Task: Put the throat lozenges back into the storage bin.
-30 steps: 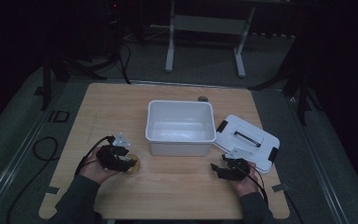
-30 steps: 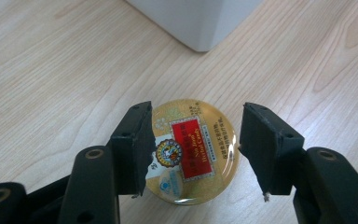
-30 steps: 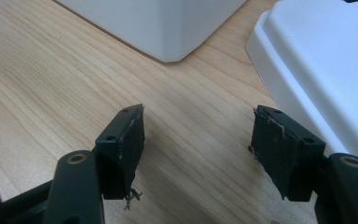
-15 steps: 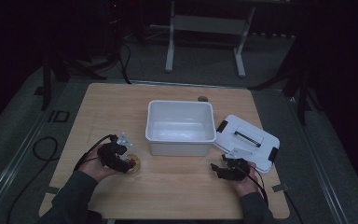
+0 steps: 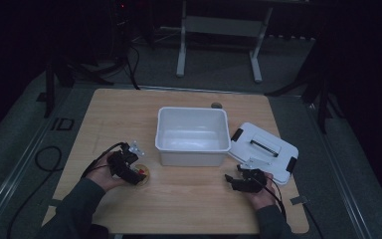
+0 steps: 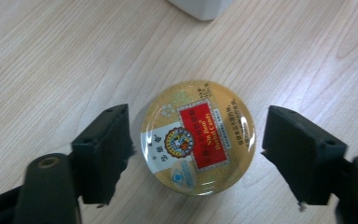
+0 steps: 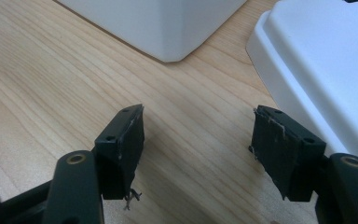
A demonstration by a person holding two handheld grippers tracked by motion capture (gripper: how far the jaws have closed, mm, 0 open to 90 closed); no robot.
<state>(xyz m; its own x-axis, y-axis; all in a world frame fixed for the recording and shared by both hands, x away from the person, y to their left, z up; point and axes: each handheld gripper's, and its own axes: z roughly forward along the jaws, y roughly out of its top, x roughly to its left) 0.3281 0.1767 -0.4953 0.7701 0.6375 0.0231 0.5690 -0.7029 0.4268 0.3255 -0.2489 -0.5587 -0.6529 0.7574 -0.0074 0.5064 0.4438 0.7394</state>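
Round gold tin (image 6: 198, 138) — flat on table (image 6: 51, 56)

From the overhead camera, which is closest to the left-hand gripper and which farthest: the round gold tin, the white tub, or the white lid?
From the left gripper:
1. Round gold tin, between its open jaws.
2. White tub, at the table's middle.
3. White lid, far right.
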